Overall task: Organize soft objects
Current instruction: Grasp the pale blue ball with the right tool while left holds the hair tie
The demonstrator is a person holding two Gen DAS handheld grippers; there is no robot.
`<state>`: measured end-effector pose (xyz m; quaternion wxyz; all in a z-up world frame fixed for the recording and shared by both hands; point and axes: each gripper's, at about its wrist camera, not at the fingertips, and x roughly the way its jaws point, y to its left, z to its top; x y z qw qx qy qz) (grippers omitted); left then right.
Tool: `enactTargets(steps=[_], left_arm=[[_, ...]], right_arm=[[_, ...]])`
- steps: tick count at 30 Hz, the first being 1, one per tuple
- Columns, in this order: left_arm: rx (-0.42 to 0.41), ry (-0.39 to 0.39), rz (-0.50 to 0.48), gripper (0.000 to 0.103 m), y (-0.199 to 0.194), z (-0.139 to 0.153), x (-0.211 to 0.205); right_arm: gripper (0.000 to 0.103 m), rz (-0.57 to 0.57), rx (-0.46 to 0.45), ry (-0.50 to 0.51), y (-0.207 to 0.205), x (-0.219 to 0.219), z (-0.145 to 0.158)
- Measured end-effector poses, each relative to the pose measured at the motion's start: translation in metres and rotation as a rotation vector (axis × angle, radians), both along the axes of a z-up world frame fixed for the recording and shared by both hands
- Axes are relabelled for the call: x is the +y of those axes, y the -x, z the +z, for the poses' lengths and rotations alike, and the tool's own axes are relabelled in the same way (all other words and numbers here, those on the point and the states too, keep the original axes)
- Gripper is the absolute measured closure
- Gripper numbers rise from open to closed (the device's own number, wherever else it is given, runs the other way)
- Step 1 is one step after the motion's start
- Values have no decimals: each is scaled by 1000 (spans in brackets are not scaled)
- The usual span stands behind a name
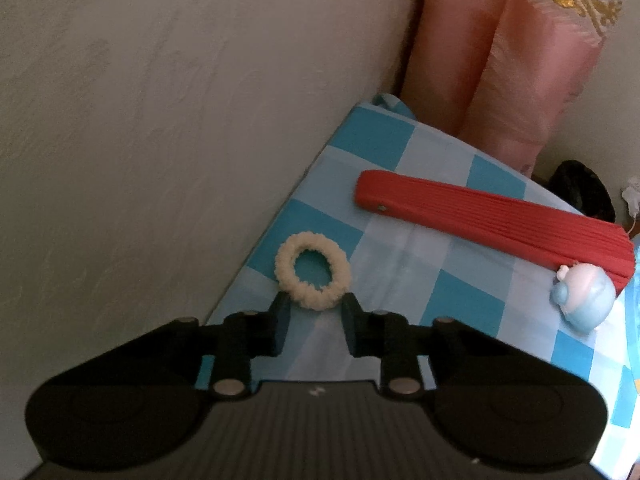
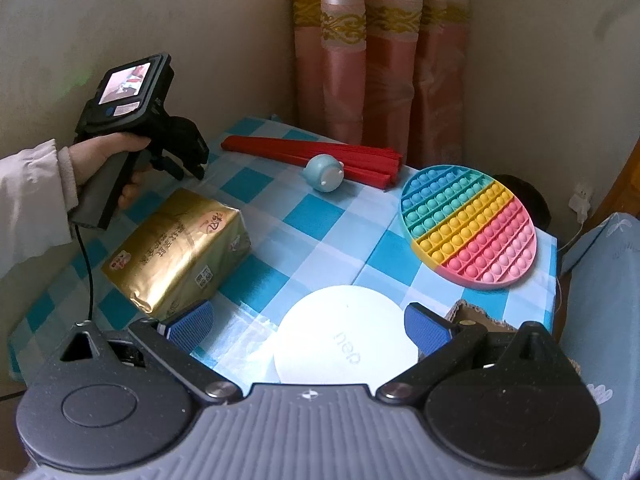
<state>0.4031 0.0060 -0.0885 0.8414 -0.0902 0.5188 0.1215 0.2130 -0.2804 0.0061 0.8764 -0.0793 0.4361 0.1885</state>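
In the left wrist view, the left gripper (image 1: 314,300) fills the bottom of the frame, pointing down at a table (image 1: 404,264) covered in a blue and white check cloth. A cream, fluffy scrunchie (image 1: 313,270) lies flat just left of center, close to the table's left edge and the pale wall. Its near rim sits between the 2 fingertips (image 1: 282,302), which stand narrowly apart, 1 at each side of that rim and touching or almost touching it. Whether the pads press the fabric cannot be told, and the ring rests on the cloth, not lifted. The ring is a slightly stretched oval, its long axis running from upper left to lower right, and most of it lies just beyond the fingertips, toward the top of the frame. So the grip, if it comes, looks set to take only the near edge. A folded red fan (image 1: 480,216) lies well apart at center right, with a small pale blue toy (image 1: 582,300) touching its far end. In the right wrist view, the right gripper (image 2: 310,330) sits at the bottom of the frame, jaws wide and holding nothing, above a white disc (image 2: 344,340). The left gripper appears at upper left in a hand (image 2: 108,156), hiding the scrunchie. A gold tissue pack (image 2: 180,248) lies at center left and a rainbow pop mat (image 2: 468,224) at right. The left gripper is plainly the nearer one to the scrunchie. The right is well apart from it, across the table.
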Motion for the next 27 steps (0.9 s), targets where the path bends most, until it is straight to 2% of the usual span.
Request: enactTargets(steps=[4, 6, 7, 8, 10, 15, 16, 17, 20, 27], left_arm=[[-6, 3, -13, 78, 3, 3, 0], [14, -14, -20, 71, 4, 3, -1], [25, -19, -20, 63, 4, 4, -2], [31, -24, -18, 49, 4, 3, -2], [29, -34, -12, 40, 3, 2, -2], [-5, -55, -3, 41, -2, 2, -4], [-8, -61, -4, 45, -3, 2, -5], [-10, -64, -2, 55, -4, 1, -6], [-21, -58, -7, 66, -4, -2, -7], [-28, -67, -32, 74, 2, -1, -9]], right_arm=[[0, -7, 5, 10, -11, 5, 2], [0, -16, 2, 4, -17, 7, 3], [0, -17, 4, -2, -19, 8, 3], [0, -17, 5, -10, -20, 9, 4], [0, -15, 7, -28, -22, 12, 4], [0, 17, 2, 2, -20, 21, 1], [0, 24, -3, 11, -21, 23, 0], [0, 29, -7, 18, -21, 24, 0], [0, 33, -3, 26, -28, 26, -2], [0, 11, 48, 34, -72, 32, -13]])
